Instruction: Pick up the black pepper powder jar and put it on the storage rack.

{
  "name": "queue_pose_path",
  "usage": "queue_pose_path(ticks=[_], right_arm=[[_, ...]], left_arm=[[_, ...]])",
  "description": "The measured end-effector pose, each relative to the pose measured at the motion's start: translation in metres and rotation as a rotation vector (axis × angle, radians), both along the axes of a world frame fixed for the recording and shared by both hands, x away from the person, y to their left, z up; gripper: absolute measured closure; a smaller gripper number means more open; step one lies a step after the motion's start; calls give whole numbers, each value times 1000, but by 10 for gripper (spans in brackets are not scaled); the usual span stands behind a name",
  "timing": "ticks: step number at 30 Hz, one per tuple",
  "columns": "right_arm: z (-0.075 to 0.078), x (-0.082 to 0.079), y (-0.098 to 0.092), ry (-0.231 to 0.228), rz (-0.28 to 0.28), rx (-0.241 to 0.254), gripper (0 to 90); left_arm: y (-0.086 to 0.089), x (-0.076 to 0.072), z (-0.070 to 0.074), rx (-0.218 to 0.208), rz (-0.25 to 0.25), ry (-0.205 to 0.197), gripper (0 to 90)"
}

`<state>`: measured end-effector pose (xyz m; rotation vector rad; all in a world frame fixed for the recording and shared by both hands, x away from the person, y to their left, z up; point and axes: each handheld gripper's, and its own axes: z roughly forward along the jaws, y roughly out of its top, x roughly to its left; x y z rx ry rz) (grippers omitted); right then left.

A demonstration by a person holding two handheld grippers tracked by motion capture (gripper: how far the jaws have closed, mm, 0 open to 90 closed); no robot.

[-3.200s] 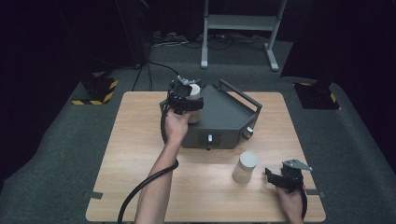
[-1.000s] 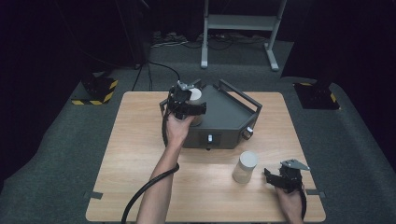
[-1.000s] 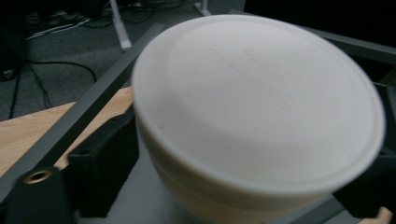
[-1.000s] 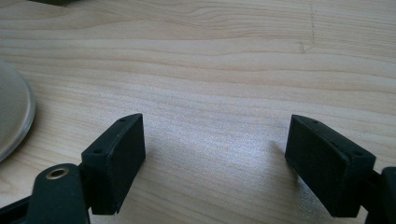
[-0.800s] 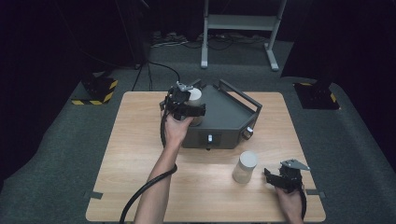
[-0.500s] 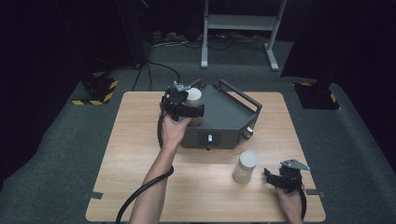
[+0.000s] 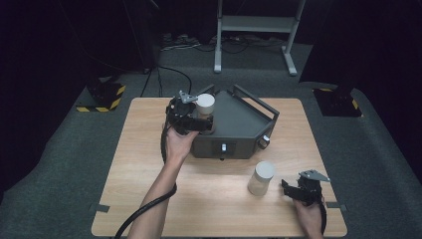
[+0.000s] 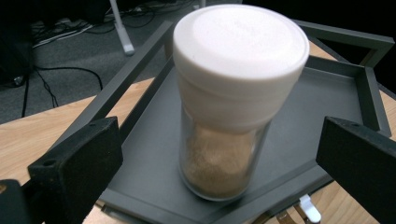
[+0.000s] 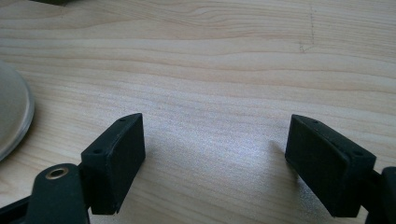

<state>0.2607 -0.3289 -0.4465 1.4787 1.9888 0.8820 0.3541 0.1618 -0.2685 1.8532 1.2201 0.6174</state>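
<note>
White-capped clear glass jar with brownish powder in the bottom is now standing upright on the dark grey metal tray-top box with the raised rail, at its left rear corner as the high view shows it, so I'd call the step in hand the let-go after placing. The left tongs have just been opening: in the left gripper view the two black pads stand wide on either side of the jar with clear daylight between each pad and the glass, so nothing is clamped any more. The jar looks settled flat on the tray surface, not leaning. A second white-lidded jar stands on the light wooden table just in front of the box, off its right front corner, and the right tongs sit just right of that jar, low near the table top, jaws partly apart with only bare wood between them. My guess for the next move: back the left tongs straight away from the placed jar without brushing that tall lid, since it looks top-heavy enough to tip, then the right tongs would need to slide in around the second jar and close on its body below the lid.
</note>
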Motion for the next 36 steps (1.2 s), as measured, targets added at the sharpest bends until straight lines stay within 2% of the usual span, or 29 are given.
queue_pose_path(ticks=[17,28,36], right_arm=[[0,0,0,0,0,0,197],[0,0,0,0,0,0,196],[0,0,0,0,0,0,196]], left_arm=[[9,-25,-6,22,-5,-23,18],[23,-43,-12,0,8,-36,25],[30,-53,-16,3,15,-41,27]])
